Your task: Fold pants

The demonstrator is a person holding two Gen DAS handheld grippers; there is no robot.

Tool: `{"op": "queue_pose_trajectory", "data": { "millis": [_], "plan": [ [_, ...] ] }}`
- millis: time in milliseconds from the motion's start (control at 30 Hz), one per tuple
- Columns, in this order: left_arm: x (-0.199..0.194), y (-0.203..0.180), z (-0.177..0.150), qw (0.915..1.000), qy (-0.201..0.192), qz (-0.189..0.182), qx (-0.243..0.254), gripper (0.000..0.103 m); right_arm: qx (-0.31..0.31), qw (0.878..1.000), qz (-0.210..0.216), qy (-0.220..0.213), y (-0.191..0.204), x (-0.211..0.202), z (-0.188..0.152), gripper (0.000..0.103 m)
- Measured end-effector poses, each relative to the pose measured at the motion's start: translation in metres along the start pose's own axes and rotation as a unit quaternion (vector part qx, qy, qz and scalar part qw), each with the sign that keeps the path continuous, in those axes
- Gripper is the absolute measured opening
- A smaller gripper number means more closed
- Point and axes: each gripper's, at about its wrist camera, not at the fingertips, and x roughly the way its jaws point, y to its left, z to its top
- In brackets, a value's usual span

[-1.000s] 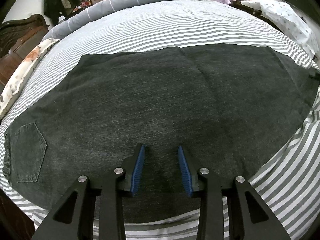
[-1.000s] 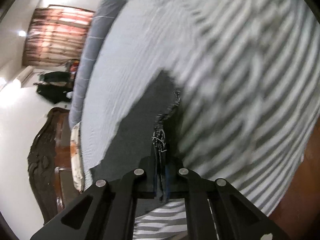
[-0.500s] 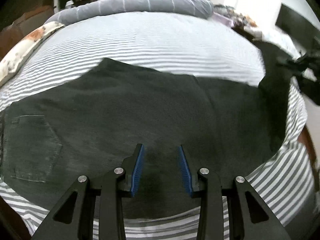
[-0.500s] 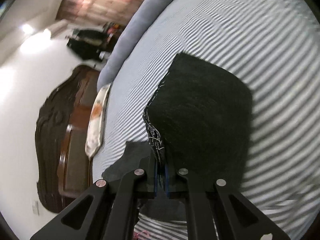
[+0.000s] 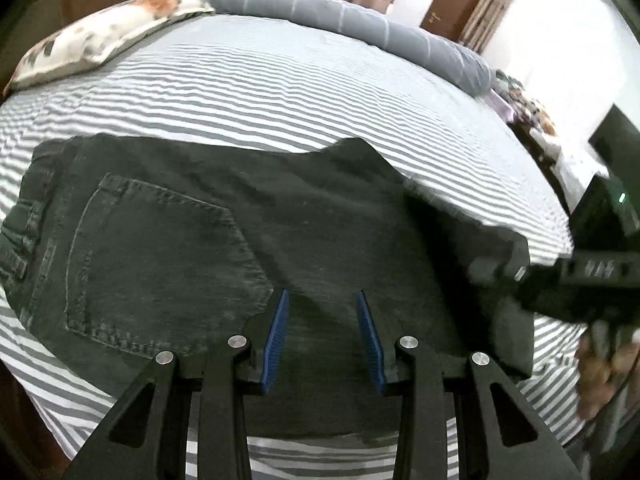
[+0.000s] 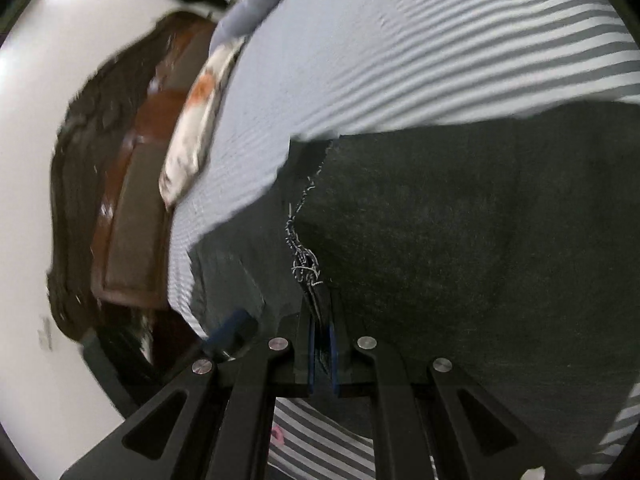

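Observation:
Dark grey jeans [image 5: 240,240] lie on a striped bed, waistband and back pocket [image 5: 152,256] at the left. My left gripper [image 5: 322,312] is open and empty, just above the jeans near their front edge. My right gripper [image 6: 322,320] is shut on the frayed leg hem [image 6: 306,264] and holds the leg end folded over the rest of the jeans [image 6: 480,240]. In the left wrist view the right gripper [image 5: 520,272] comes in from the right with the folded leg [image 5: 472,240].
The striped sheet [image 5: 260,80] spreads beyond the jeans. A floral pillow [image 5: 100,44] and a grey bolster [image 5: 340,20] lie at the far side. A dark wooden headboard [image 6: 120,200] stands left of the bed. A cluttered side table [image 5: 532,112] stands at the right.
My right gripper has carried the leg hem leftward over the jeans, towards the waist. My left gripper has shifted left, so the back pocket now sits close.

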Motion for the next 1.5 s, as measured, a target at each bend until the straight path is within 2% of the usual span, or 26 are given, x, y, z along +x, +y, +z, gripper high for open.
{"op": "queue_pose_trajectory", "data": {
  "millis": [167,267,333,400,467,500,633,767,900,1033,1167,1267,1367,1500],
  "plan": [
    [-0.002,0.008,0.002,0.9999,-0.006,0.001,-0.008,0.037,-0.013,1.000,-0.016,0.023,0.014,0.033,-0.009,0.007],
    [-0.003,0.007,0.003,0.9999,-0.008,0.000,-0.009,0.037,-0.013,0.999,-0.034,0.027,0.009,0.044,-0.012,0.011],
    [-0.006,0.005,0.004,0.9999,-0.012,0.000,-0.008,0.037,-0.011,0.999,-0.038,0.037,0.009,0.051,-0.014,0.017],
    [-0.008,0.003,0.007,0.9999,-0.015,-0.001,-0.004,0.037,-0.015,0.999,-0.028,0.042,0.010,0.049,-0.016,0.035],
    [-0.011,-0.004,0.011,0.9998,-0.021,-0.005,0.002,0.037,-0.026,0.998,-0.030,0.050,0.015,0.045,-0.022,0.045],
    [-0.013,-0.007,0.014,0.9997,-0.023,-0.007,0.006,0.037,-0.034,0.997,-0.029,0.057,0.017,0.043,-0.026,0.047],
    [-0.014,-0.027,0.022,0.9988,-0.031,-0.017,0.033,0.037,-0.063,0.995,-0.057,0.051,0.018,0.019,-0.037,0.047],
    [-0.001,-0.050,0.025,0.9971,-0.024,-0.023,0.069,0.037,-0.081,0.988,-0.131,-0.014,0.009,-0.026,-0.029,0.046],
    [0.019,-0.067,0.017,0.9953,-0.002,-0.027,0.093,0.037,-0.080,0.967,-0.226,-0.083,-0.008,-0.066,-0.002,0.046],
    [0.036,-0.073,0.001,0.9932,0.027,-0.020,0.112,0.038,-0.082,0.952,-0.277,-0.103,-0.024,-0.076,0.025,0.044],
    [0.052,-0.069,-0.012,0.9911,0.059,-0.008,0.119,0.037,-0.073,0.948,-0.296,-0.088,-0.044,-0.062,0.043,0.037],
    [0.054,-0.067,-0.016,0.9907,0.056,-0.012,0.123,0.037,-0.073,0.946,-0.304,-0.082,-0.045,-0.049,0.048,0.036],
    [0.055,-0.069,-0.017,0.9901,0.055,-0.007,0.129,0.037,-0.082,0.945,-0.307,-0.081,-0.041,-0.048,0.041,0.038],
    [0.055,-0.070,-0.019,0.9900,0.049,-0.007,0.133,0.038,-0.083,0.949,-0.296,-0.066,-0.039,-0.052,0.011,0.038]
  ]
}}
